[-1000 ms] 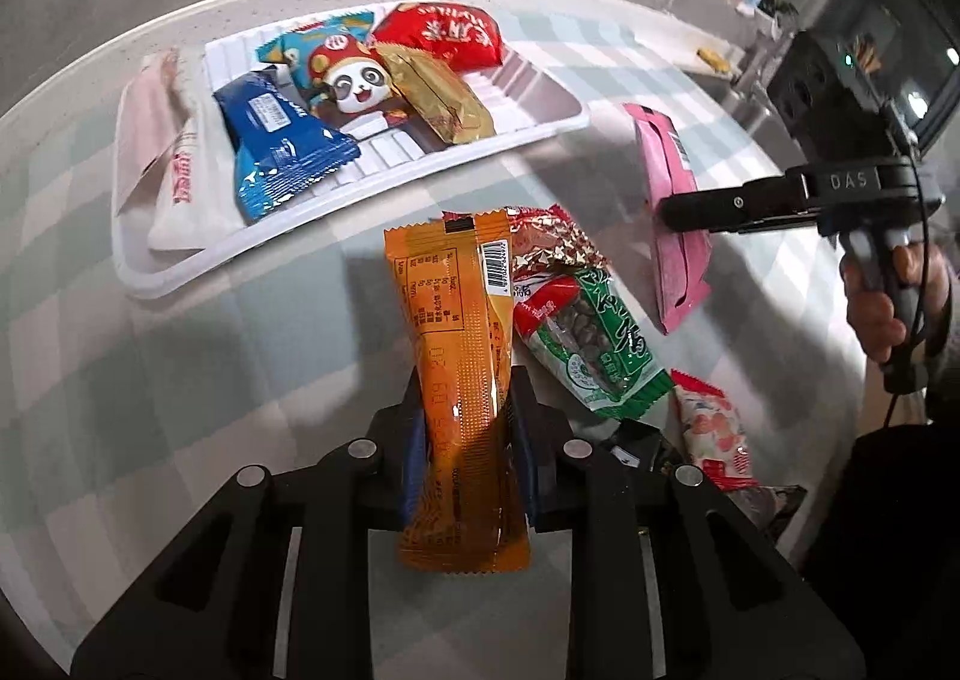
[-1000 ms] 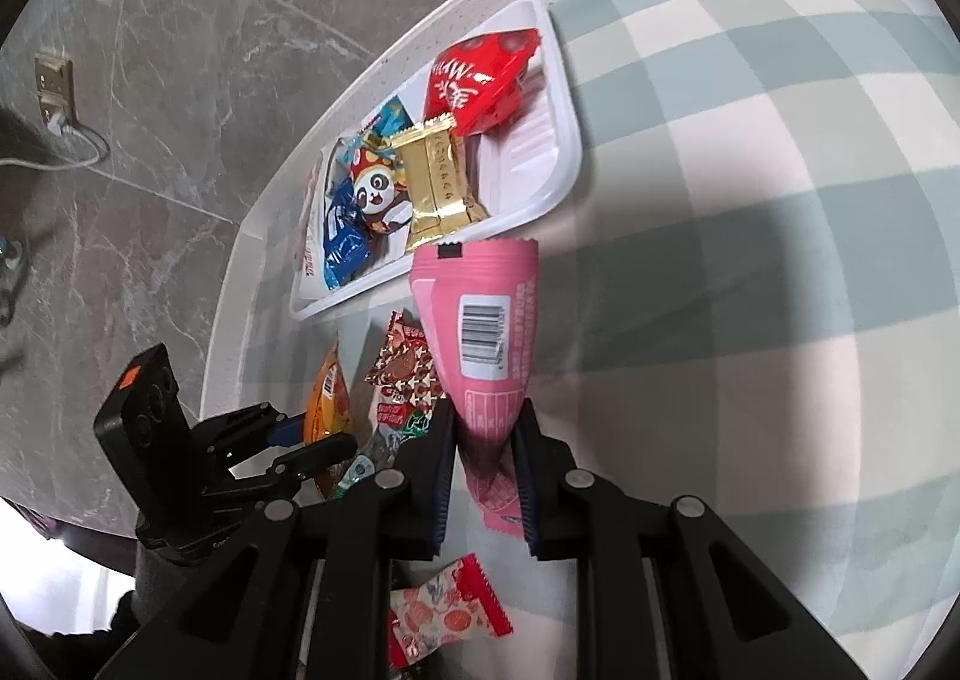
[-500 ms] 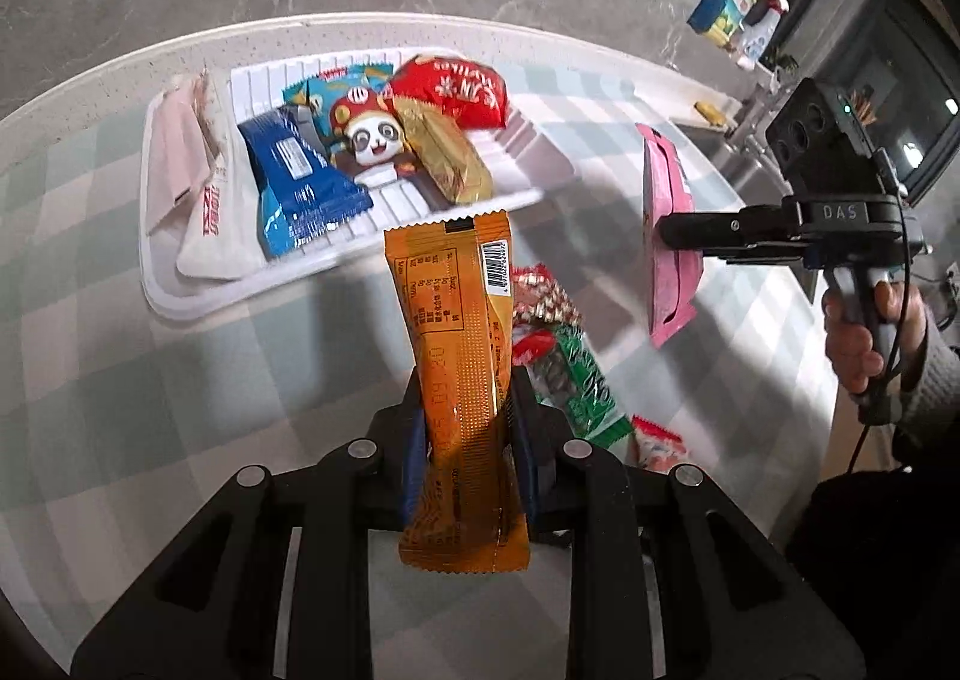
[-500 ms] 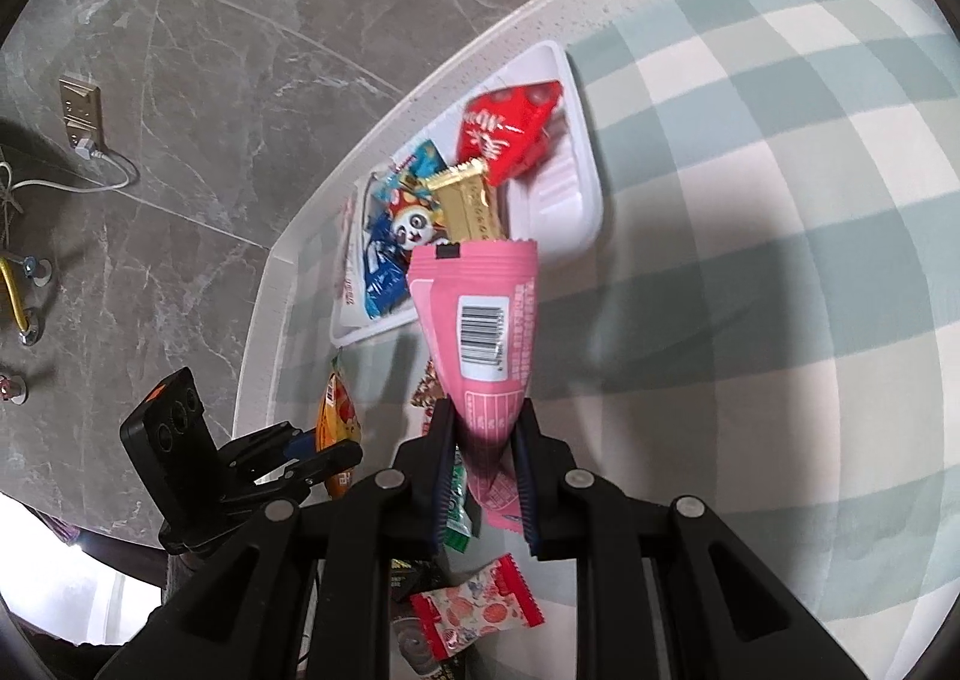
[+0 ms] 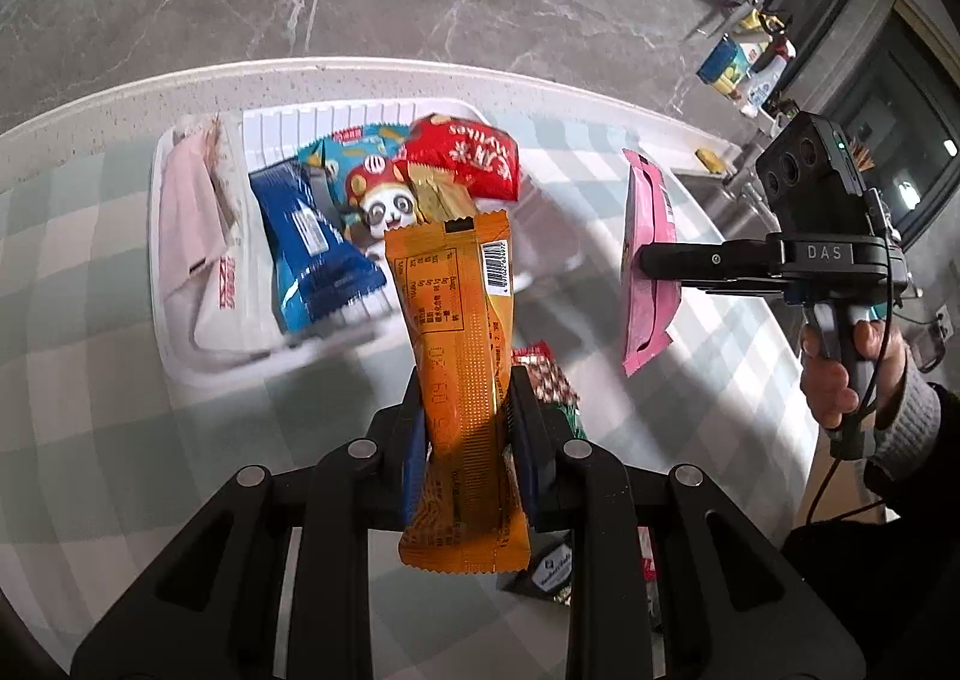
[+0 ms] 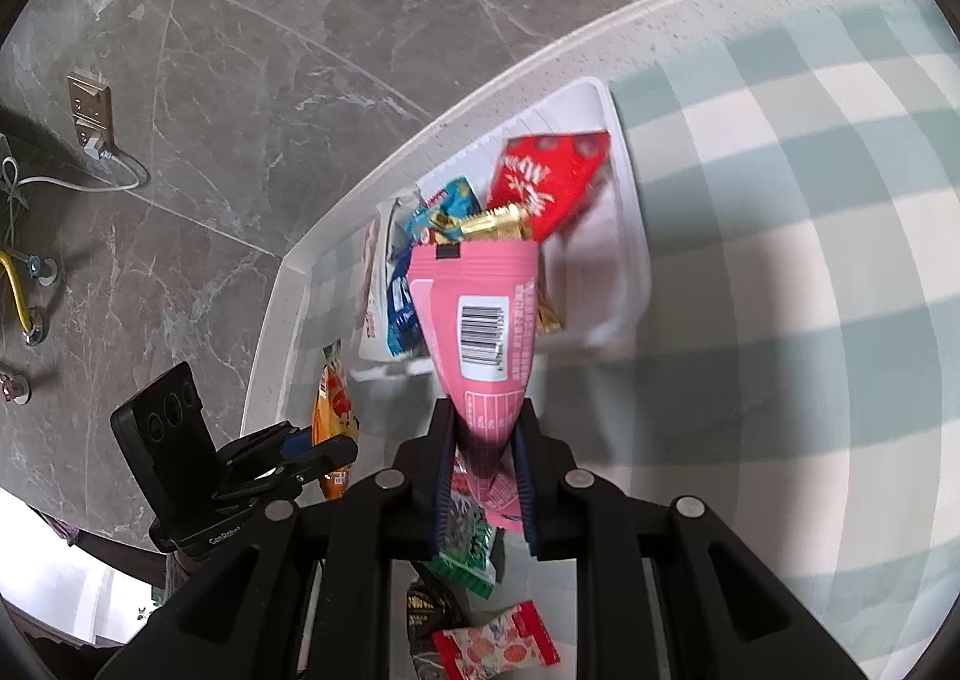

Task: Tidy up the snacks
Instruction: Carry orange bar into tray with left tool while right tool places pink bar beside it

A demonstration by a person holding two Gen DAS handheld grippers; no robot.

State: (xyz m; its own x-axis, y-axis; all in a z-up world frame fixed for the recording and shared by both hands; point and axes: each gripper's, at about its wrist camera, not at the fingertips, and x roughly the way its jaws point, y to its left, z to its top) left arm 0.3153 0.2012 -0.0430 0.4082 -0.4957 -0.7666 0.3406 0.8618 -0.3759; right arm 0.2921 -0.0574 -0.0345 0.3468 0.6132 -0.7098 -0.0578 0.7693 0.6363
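My left gripper (image 5: 465, 386) is shut on an orange snack packet (image 5: 459, 338), held up above the table. My right gripper (image 6: 483, 422) is shut on a pink snack packet (image 6: 480, 314); the left wrist view shows that pink packet (image 5: 645, 260) hanging edge-on from the right gripper (image 5: 645, 260). Beyond both lies a white tray (image 5: 180, 344) with a blue packet (image 5: 312, 242), a panda packet (image 5: 384, 200), a gold packet (image 5: 441, 194), a red packet (image 5: 474, 155) and a pale pink-and-white packet (image 5: 204, 236). The right wrist view shows the same tray (image 6: 630, 236).
Loose snacks lie on the checked tablecloth below the grippers: a green packet (image 6: 468, 548), a dark packet (image 6: 429, 614) and a red-and-white packet (image 6: 498, 644). The round table's pale rim (image 5: 360, 65) borders a grey marble floor. A hand (image 5: 840, 374) grips the right handle.
Both grippers have risen with their packets and moved toward the tray. The table and tray look smaller and farther below than before.
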